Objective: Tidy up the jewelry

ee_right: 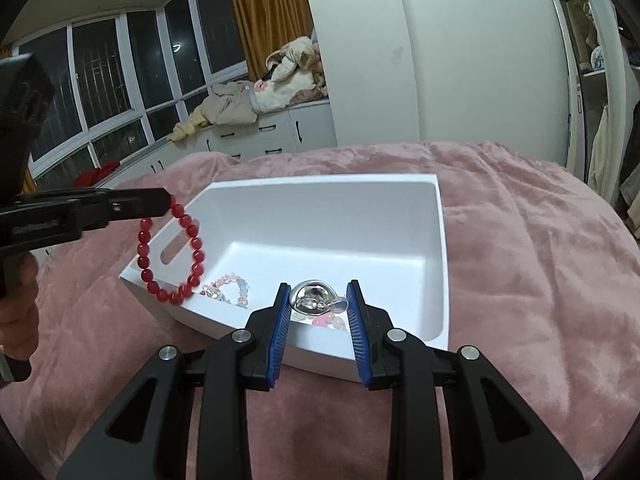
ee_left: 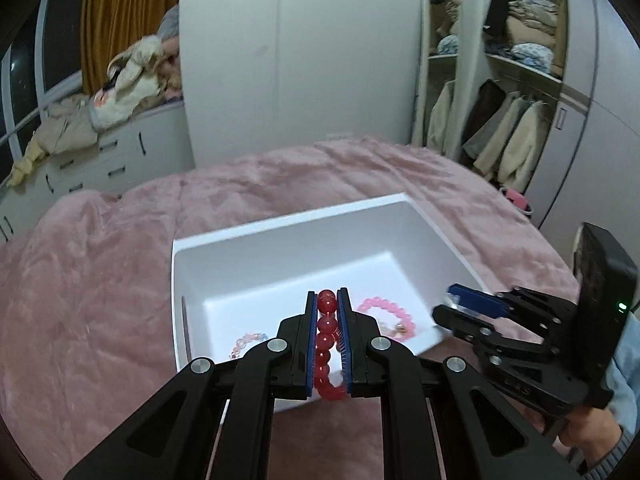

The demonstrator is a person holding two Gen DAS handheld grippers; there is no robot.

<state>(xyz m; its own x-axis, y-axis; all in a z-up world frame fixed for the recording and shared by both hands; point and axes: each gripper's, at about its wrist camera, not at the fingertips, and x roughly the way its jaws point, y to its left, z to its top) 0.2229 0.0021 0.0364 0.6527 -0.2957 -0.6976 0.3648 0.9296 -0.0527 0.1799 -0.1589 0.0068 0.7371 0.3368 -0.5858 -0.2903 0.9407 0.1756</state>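
My left gripper [ee_left: 327, 297] is shut on a red bead bracelet [ee_left: 325, 340], which hangs as a loop [ee_right: 170, 256] over the left rim of a white box [ee_right: 320, 181]. In the right wrist view the left gripper [ee_right: 163, 202] reaches in from the left. My right gripper [ee_right: 318, 291] is shut on a silver pendant [ee_right: 314, 300] above the box's near edge. From the left wrist view the right gripper [ee_left: 446, 302] sits at the white box's [ee_left: 280, 226] right corner. Inside lie a pink bead bracelet [ee_left: 386, 312] and a pale bead bracelet [ee_right: 228, 286].
The box rests on a pink fluffy blanket [ee_right: 520, 240] covering a bed. Behind stand a white wardrobe [ee_left: 304, 52], white drawers [ee_right: 260, 136] piled with clothes, and an open closet [ee_left: 516, 92]. A person's hand [ee_left: 584, 428] grips the right tool.
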